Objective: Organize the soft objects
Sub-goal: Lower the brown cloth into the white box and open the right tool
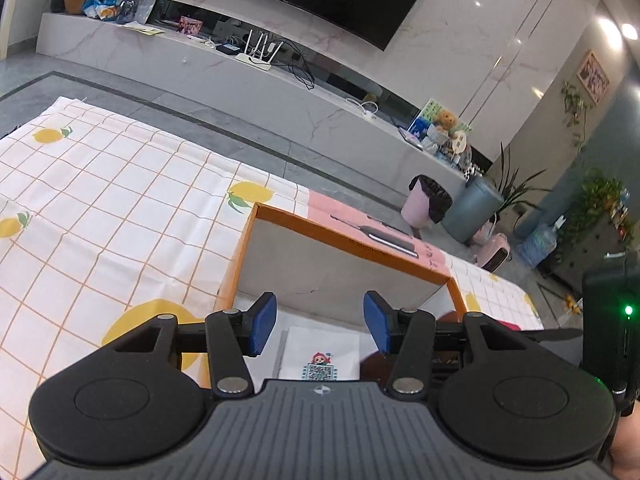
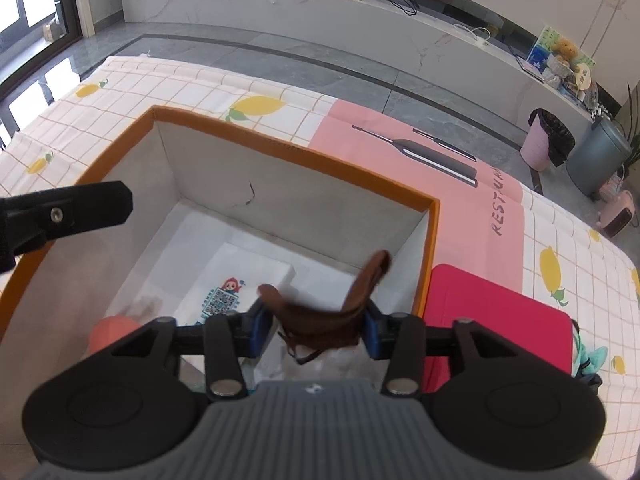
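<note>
An orange-rimmed box (image 2: 280, 144) with a white inside stands on the lemon-print cloth. My right gripper (image 2: 316, 330) hangs over its near right part, jaws apart. A brown soft cloth (image 2: 320, 320) lies loosely between the blue pads, one end sticking up. A white packet (image 2: 236, 280) with a printed code lies on the box floor, and a rounded pink-orange thing (image 2: 114, 330) sits in the near left corner. My left gripper (image 1: 320, 322) is open and empty above the same white packet (image 1: 320, 352) near the box's (image 1: 352, 246) near side. One of its fingers (image 2: 80, 208) shows in the right wrist view.
A red flat soft item (image 2: 496, 320) lies just right of the box, with something teal (image 2: 592, 360) beside it. A pink placemat (image 2: 440, 160) lies behind the box. Beyond the table are grey floor, a marble TV bench (image 2: 320, 12) and two bins (image 2: 576, 148).
</note>
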Motion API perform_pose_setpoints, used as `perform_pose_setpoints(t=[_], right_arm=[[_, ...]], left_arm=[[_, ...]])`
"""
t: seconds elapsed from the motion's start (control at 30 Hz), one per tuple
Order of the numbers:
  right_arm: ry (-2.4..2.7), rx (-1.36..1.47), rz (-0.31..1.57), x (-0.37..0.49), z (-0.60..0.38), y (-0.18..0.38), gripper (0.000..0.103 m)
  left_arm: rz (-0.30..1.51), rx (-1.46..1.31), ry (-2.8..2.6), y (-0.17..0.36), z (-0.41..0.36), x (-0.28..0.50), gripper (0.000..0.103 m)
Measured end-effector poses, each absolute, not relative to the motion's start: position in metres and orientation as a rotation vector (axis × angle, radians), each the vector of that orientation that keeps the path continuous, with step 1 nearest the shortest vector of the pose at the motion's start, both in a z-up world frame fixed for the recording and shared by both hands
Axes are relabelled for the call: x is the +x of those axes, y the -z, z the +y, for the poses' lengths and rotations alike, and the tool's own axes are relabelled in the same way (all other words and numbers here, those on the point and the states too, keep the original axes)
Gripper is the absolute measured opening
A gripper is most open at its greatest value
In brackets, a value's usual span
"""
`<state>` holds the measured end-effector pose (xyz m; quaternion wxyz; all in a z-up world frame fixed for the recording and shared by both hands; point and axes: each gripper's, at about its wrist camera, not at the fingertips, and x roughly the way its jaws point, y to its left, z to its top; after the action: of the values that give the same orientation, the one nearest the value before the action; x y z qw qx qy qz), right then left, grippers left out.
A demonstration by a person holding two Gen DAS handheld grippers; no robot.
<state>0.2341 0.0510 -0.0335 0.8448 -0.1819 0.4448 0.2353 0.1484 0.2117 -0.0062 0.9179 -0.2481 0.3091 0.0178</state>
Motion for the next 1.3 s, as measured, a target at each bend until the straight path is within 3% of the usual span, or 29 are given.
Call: perform_pose_setpoints(t=[0.17, 0.23, 0.57, 0.77, 0.9, 1.0, 1.1, 1.3], right_arm=[[-0.504, -0.357, 0.930, 0.231, 0.049, 0.030, 0.064], [-0.522, -0.348, 0.924, 0.231, 0.048, 0.028, 0.077], [-0.516, -0.341, 0.843, 0.222, 0.043, 0.011, 0.078], [-0.600, -0.389, 0.880, 0.209, 0.035, 0.008, 0.043], [-0.649, -0.455, 0.932, 0.199, 0.034, 0.010, 0.012], [-0.727, -0.498, 1.045, 0.195, 0.037, 0.021, 0.012], [-0.705, -0.594, 1.077, 0.193, 0.042, 0.038, 0.001], [-0.576, -0.617, 0.947, 0.202, 0.058, 0.048, 0.004]], left_arm=[[0.636, -0.514, -0.045, 0.007, 0.212, 0.148, 0.057], [0.638, -0.512, -0.044, 0.007, 0.211, 0.148, 0.057], [0.653, -0.542, -0.036, 0.015, 0.217, 0.150, 0.057], [0.638, -0.522, -0.034, 0.014, 0.216, 0.148, 0.058], [0.641, -0.515, -0.033, 0.013, 0.214, 0.149, 0.058], [0.648, -0.509, -0.030, 0.013, 0.212, 0.150, 0.058], [0.646, -0.505, -0.030, 0.013, 0.211, 0.149, 0.058], [0.653, -0.503, -0.032, 0.013, 0.211, 0.150, 0.058]])
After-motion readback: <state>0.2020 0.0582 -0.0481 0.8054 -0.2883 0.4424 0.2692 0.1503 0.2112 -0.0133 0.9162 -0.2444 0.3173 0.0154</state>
